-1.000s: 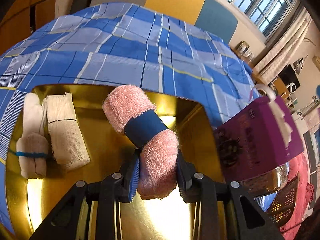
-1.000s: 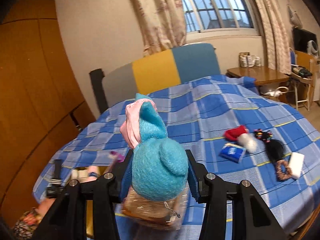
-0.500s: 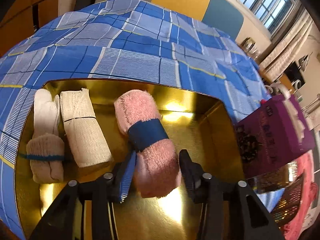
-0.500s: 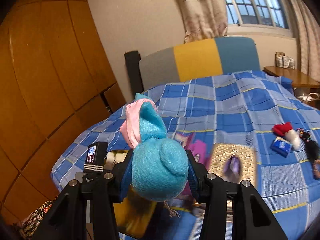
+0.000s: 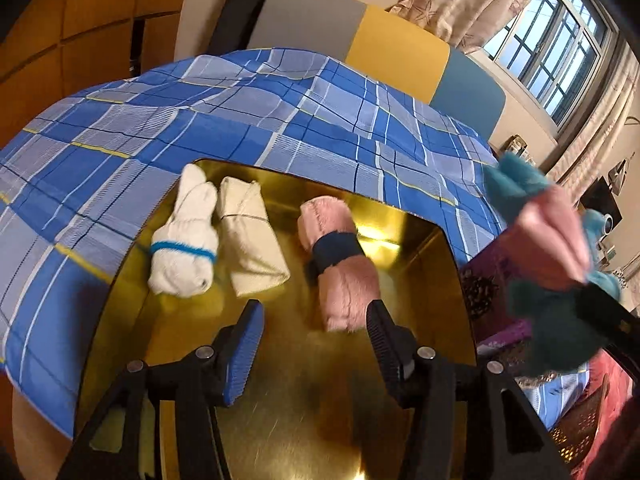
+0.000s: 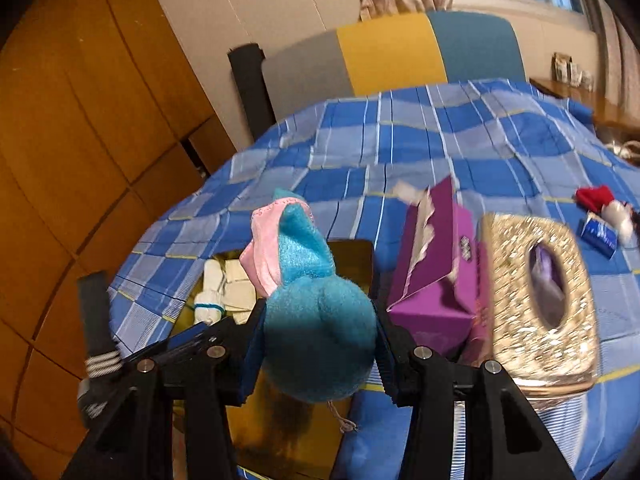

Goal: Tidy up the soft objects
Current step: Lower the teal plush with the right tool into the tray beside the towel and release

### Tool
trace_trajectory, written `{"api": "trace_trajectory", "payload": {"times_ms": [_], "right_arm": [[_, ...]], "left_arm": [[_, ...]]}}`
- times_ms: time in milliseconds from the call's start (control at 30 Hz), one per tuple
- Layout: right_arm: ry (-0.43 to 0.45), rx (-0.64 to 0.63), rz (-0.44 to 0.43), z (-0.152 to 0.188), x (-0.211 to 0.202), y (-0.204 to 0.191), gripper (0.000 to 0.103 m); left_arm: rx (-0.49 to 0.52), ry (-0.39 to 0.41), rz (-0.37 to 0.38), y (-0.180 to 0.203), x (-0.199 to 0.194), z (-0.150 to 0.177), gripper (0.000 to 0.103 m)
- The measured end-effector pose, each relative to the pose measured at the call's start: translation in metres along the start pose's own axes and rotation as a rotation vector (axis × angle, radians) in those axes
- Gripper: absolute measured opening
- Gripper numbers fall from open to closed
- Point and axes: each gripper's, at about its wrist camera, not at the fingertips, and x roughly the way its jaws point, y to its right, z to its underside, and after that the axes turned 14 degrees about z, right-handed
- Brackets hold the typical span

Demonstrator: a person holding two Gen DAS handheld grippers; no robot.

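A gold tray (image 5: 404, 408) lies on the blue plaid bed. In it lie a pink rolled towel (image 5: 340, 272) with a dark blue band, a cream roll (image 5: 250, 236) and a white roll (image 5: 186, 248) tied with blue string. My left gripper (image 5: 314, 334) is open and empty just behind the pink roll. My right gripper (image 6: 318, 344) is shut on a teal and pink plush toy (image 6: 312, 316), held above the tray's right side; the toy also shows in the left wrist view (image 5: 548, 248).
A purple tissue box (image 6: 436, 264) and a glittery gold tissue cover (image 6: 540, 300) stand right of the tray. A red and white item (image 6: 600, 200) and a blue packet (image 6: 600, 234) lie further right. Wooden wardrobe to the left, headboard behind.
My left gripper opened, let go of the pink roll in the tray and drew back. My right gripper carried the plush toy leftward to above the tray.
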Motion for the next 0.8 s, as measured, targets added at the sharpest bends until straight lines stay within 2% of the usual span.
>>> {"api": "trace_trajectory", "payload": {"times_ms": [100,367,800], "right_arm": [[-0.023,-0.008,0.016,0.004,0.015,-0.010,0.049],[-0.071,0.002,0.058,0.008,0.054,-0.029,0.049],[-0.034,-0.002,0.171,0.007,0.080,-0.042,0.051]], "left_arm": [[0.011,0.012,-0.016,0.001,-0.011,0.009,0.054],[-0.034,0.043,-0.004,-0.007,-0.026,0.023,0.054],[-0.048,0.049,0.024,-0.011,-0.036,0.037,0.054]]}}
